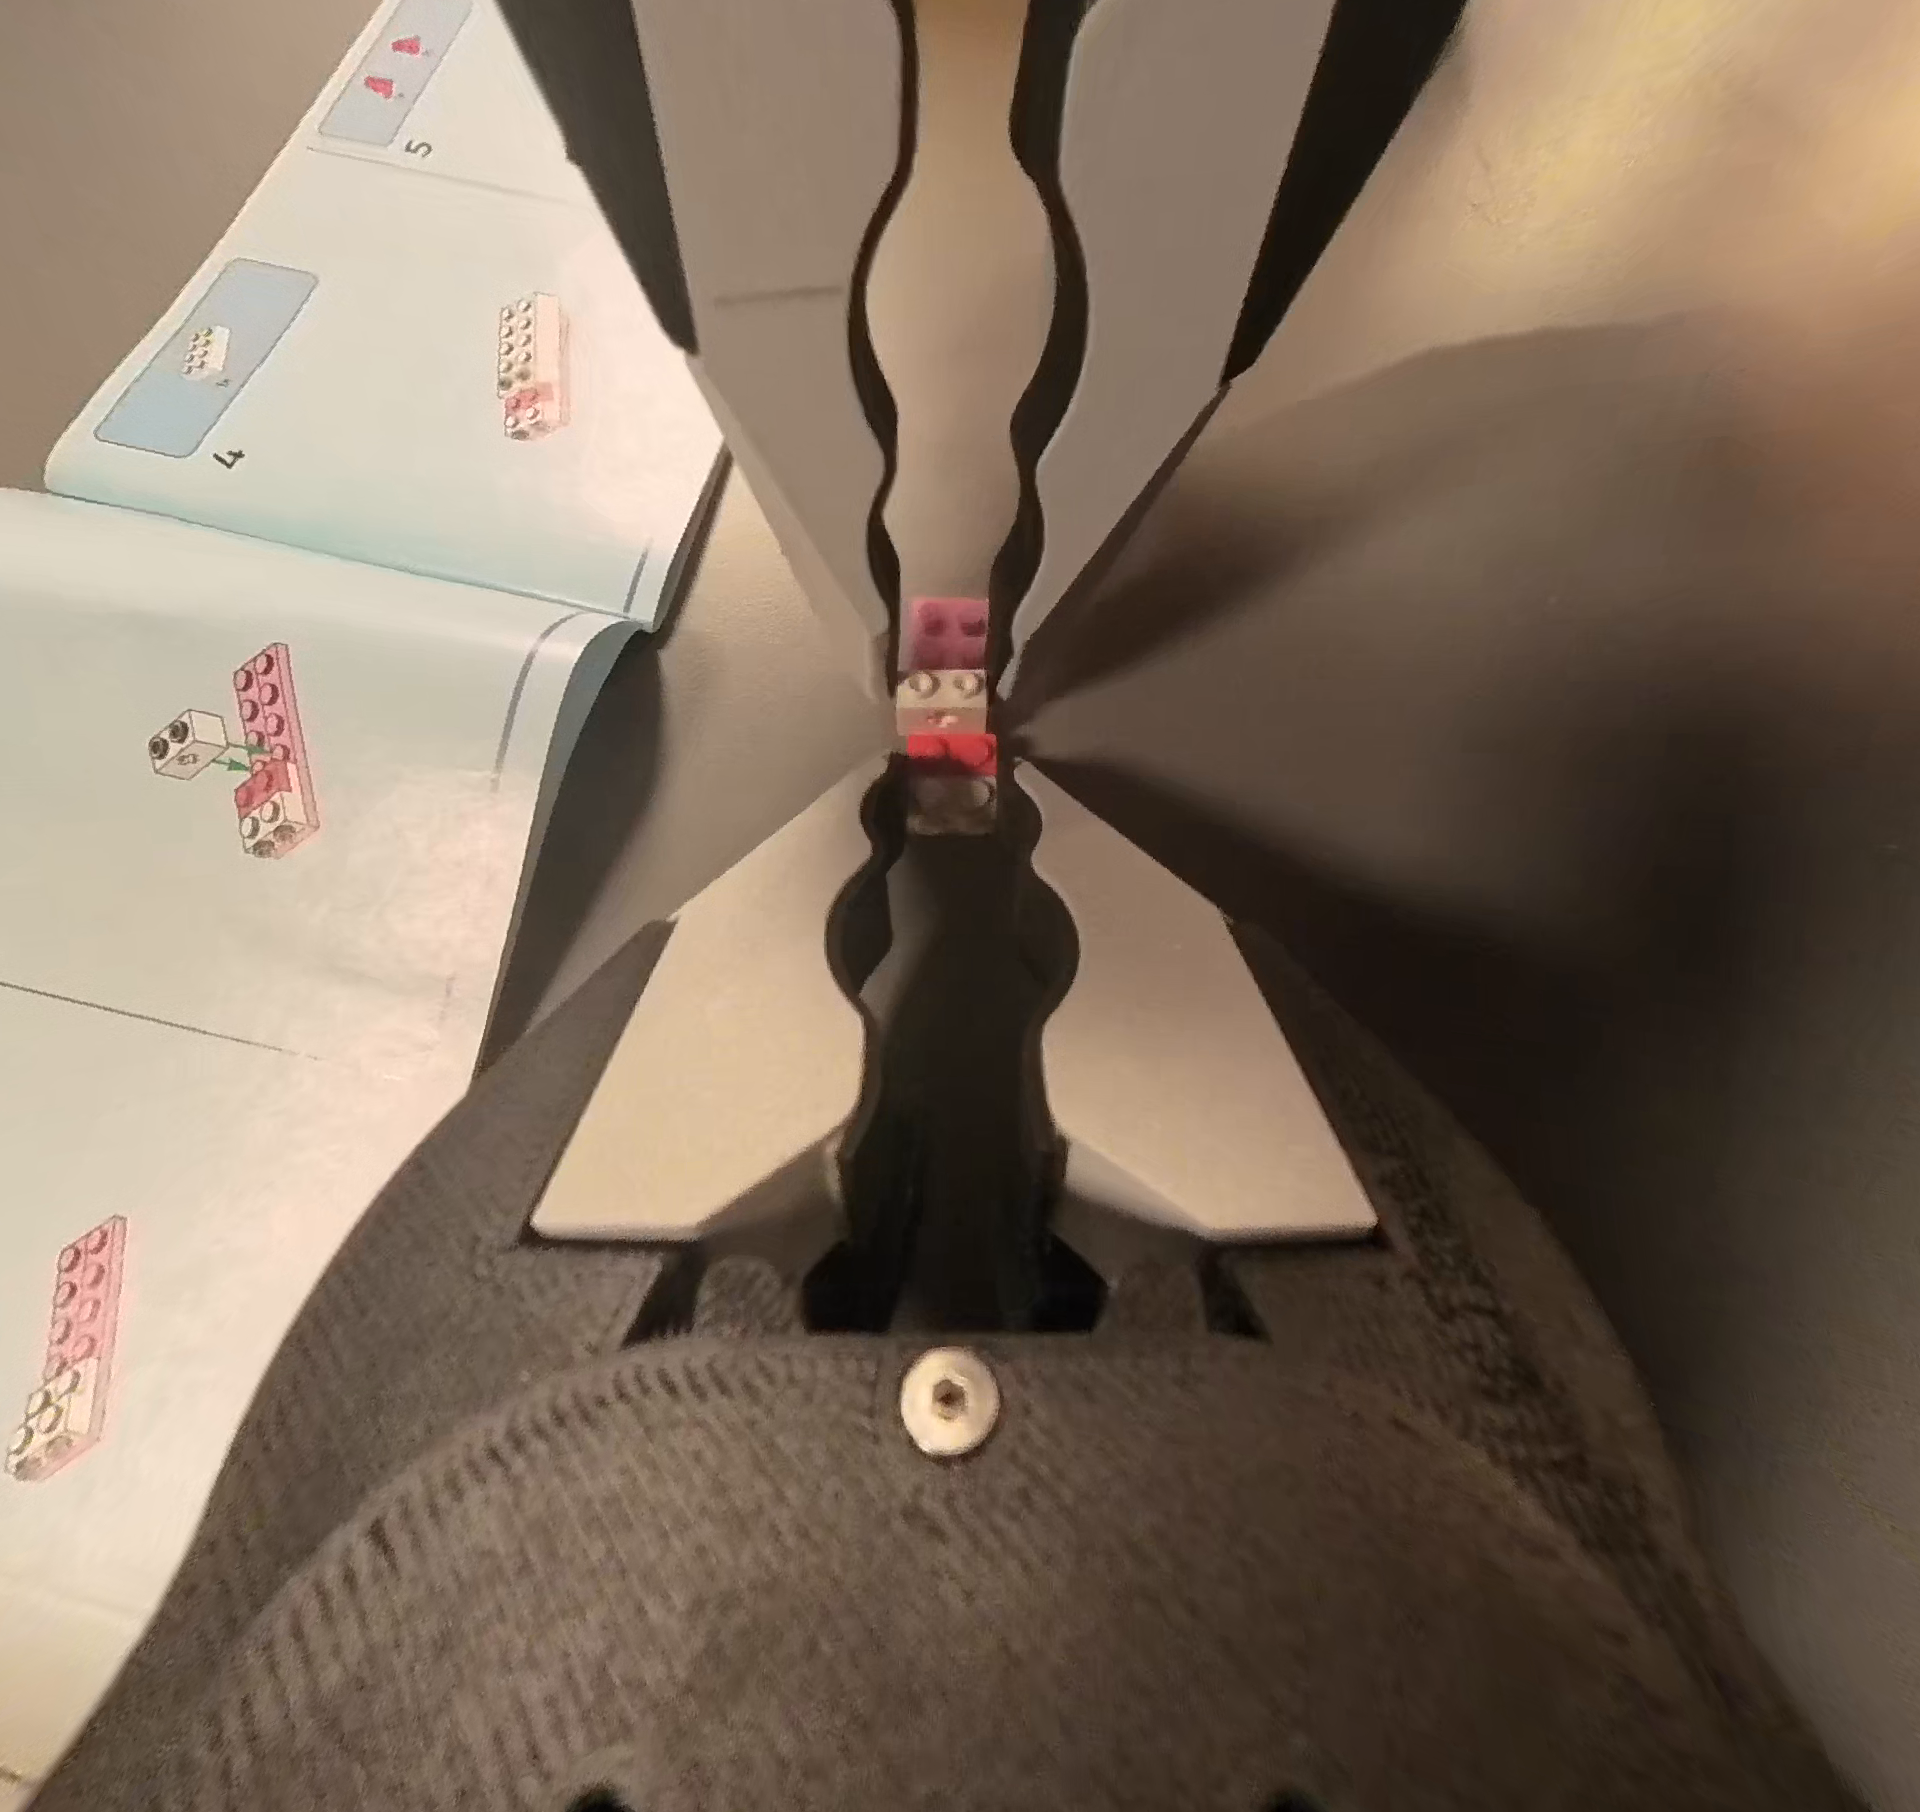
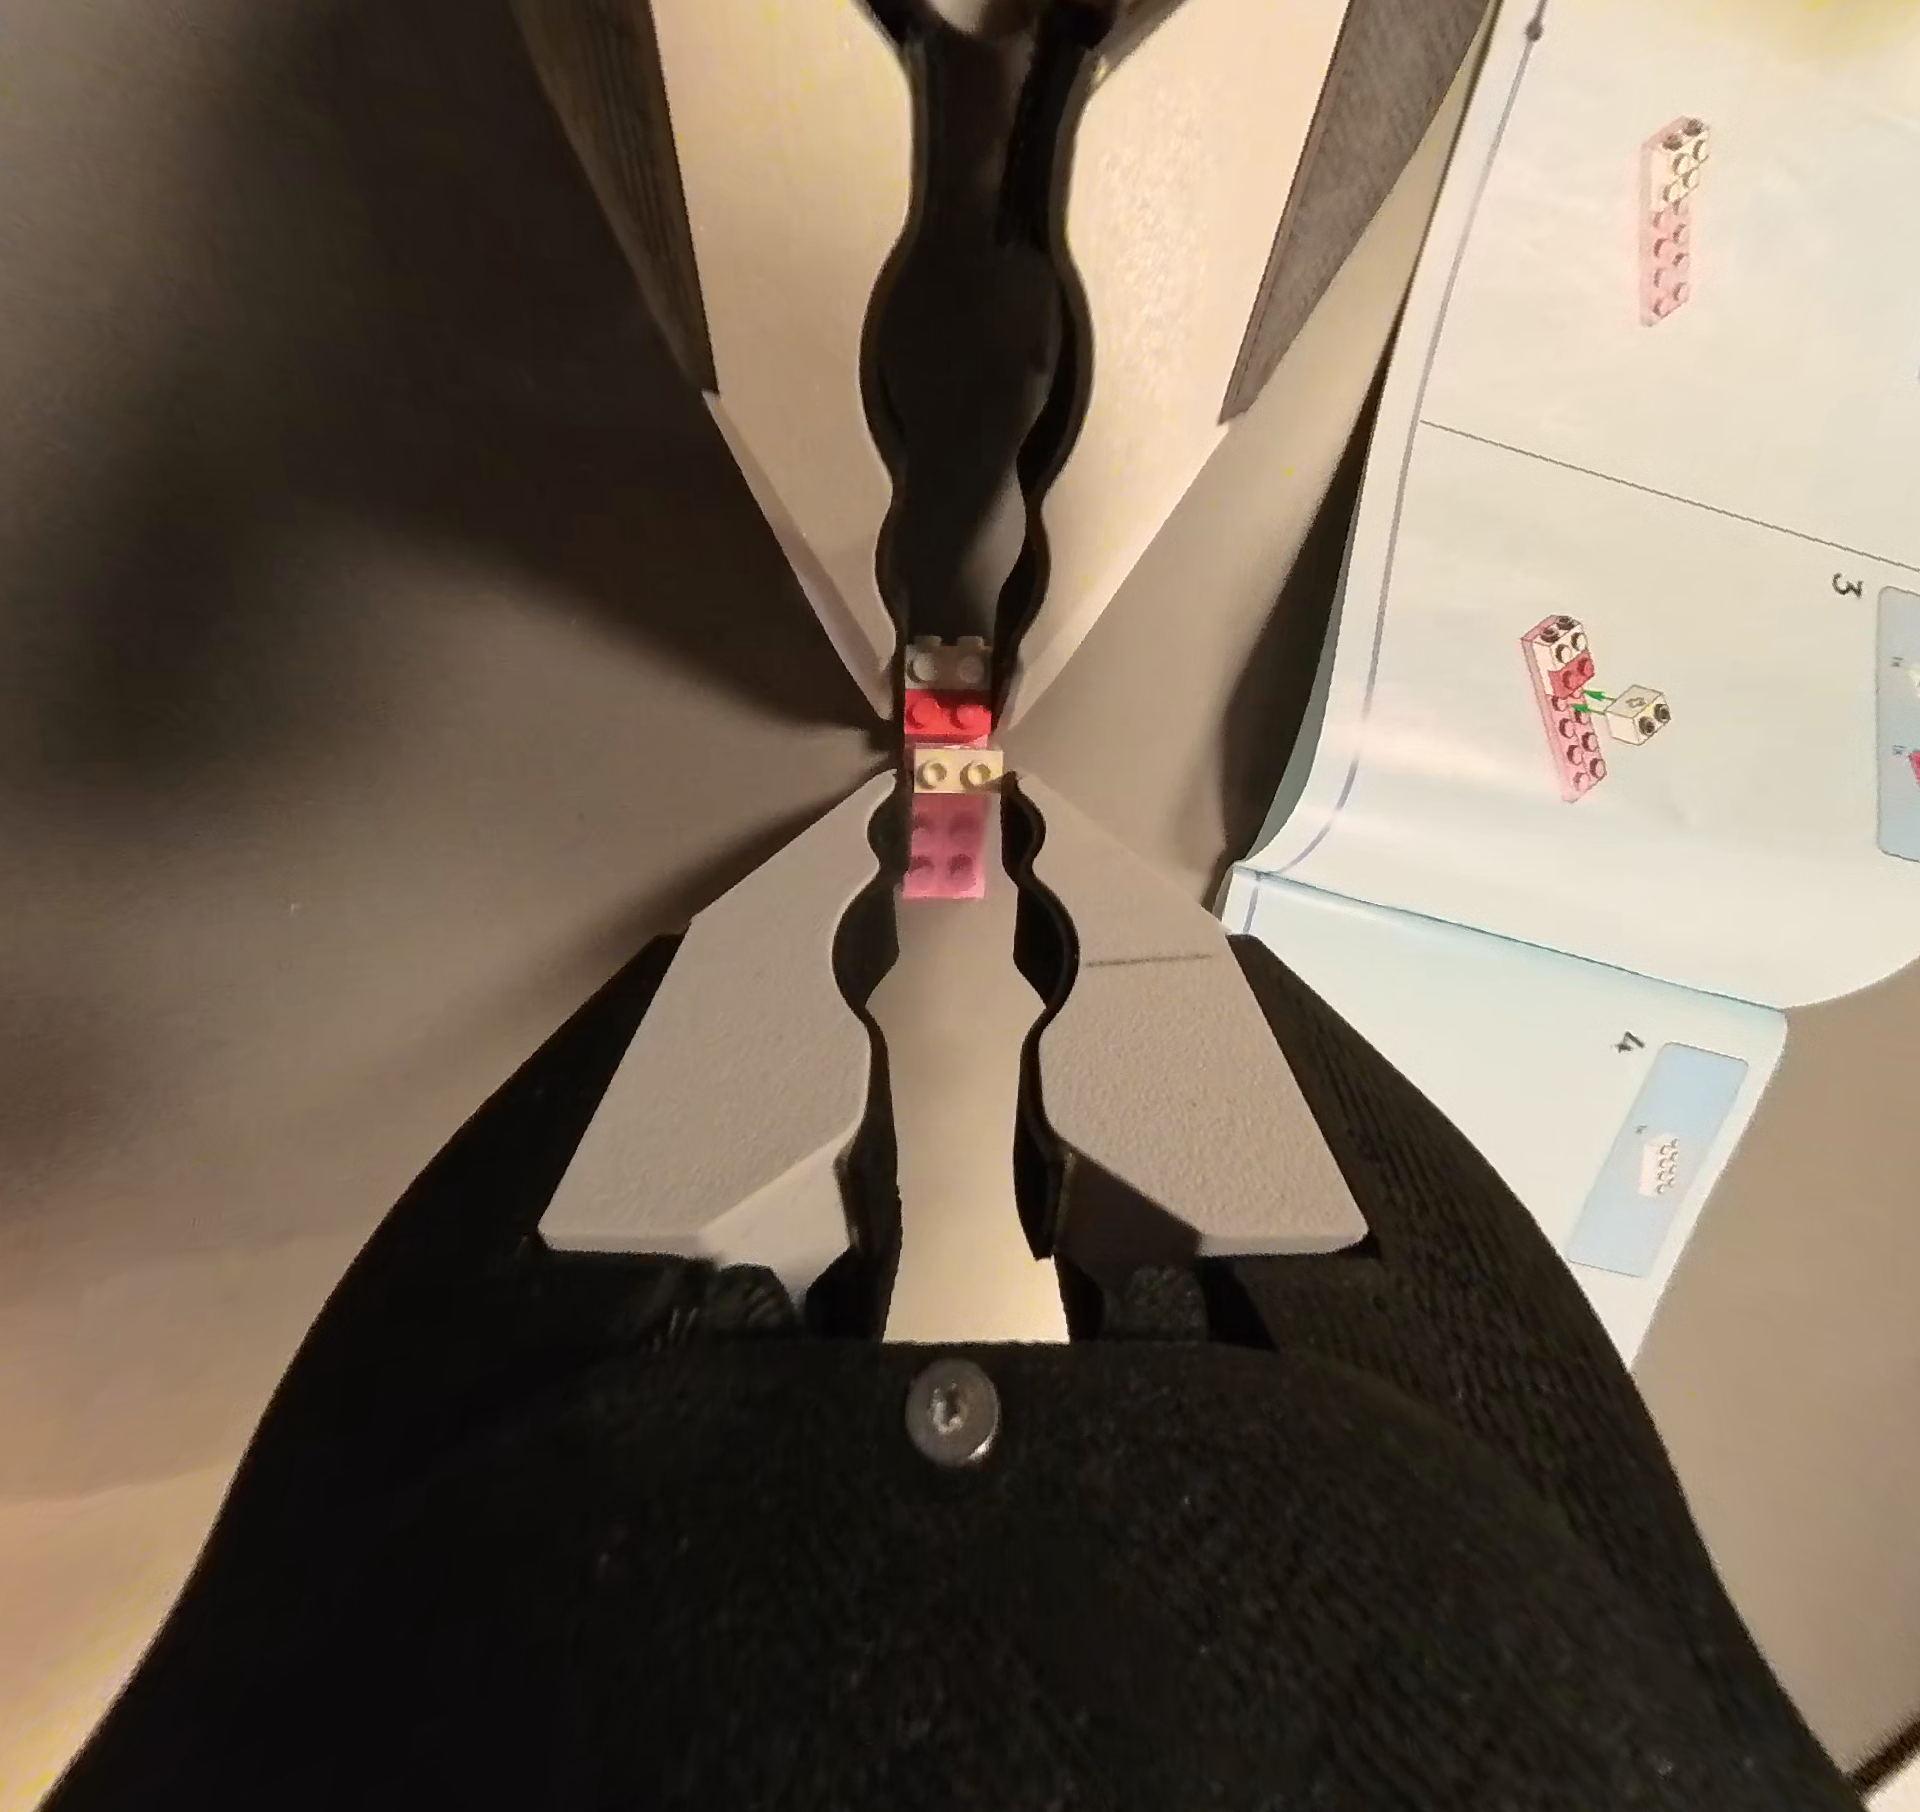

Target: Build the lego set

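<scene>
Between my two opposed grippers: one brick assembly (image 2: 951,786), pink plate, white and red bricks joined. Left gripper (image 1: 948,806) clamps its grey-white end; right gripper (image 2: 951,806) clamps the pink end. Instruction booklet (image 2: 1621,619) lies beside.

Two tongs (image 1: 948,786) (image 2: 951,796), one small brick assembly (image 2: 951,775), one open instruction booklet (image 1: 312,879).
</scene>
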{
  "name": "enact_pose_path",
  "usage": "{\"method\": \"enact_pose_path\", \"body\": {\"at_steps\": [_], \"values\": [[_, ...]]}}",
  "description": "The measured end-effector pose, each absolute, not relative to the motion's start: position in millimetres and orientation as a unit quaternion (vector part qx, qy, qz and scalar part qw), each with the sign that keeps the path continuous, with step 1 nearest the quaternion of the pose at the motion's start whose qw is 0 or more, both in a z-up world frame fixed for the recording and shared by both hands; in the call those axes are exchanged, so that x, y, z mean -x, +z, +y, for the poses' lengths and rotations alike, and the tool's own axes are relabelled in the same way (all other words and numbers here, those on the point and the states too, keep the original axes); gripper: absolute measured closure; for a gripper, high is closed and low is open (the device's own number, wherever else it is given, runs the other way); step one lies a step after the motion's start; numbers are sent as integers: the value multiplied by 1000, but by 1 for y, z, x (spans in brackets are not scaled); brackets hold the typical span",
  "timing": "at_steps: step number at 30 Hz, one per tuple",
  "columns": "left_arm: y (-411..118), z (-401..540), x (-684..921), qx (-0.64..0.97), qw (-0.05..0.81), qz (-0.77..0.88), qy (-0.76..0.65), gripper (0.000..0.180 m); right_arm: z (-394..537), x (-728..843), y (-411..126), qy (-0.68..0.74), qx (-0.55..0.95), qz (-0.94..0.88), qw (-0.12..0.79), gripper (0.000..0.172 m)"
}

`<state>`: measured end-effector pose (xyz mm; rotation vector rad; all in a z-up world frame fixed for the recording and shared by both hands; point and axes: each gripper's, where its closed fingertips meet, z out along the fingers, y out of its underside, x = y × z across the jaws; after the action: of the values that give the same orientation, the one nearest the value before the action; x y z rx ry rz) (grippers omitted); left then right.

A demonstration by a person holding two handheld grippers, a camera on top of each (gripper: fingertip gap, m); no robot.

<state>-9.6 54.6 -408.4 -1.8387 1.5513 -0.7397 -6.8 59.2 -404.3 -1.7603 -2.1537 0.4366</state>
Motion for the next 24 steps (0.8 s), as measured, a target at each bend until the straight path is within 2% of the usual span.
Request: {"method": "enact_pose_path", "body": {"at_steps": [3,10,13,16,24], "values": [[-407,52,11,698,292,580,-302,155,57,7,-403,160,617,-753,165,157],[-408,49,15,693,295,588,-295,150,55,9,-403,164,617,-752,162,158],[-408,51,15,694,298,586,-292,153,56,9,-404,161,616,-754,160,158],[-408,55,15,698,303,583,-285,164,57,10,-403,160,617,-754,157,158],[-409,55,15,692,312,591,-272,164,58,10,-405,157,623,-751,152,157]]}}
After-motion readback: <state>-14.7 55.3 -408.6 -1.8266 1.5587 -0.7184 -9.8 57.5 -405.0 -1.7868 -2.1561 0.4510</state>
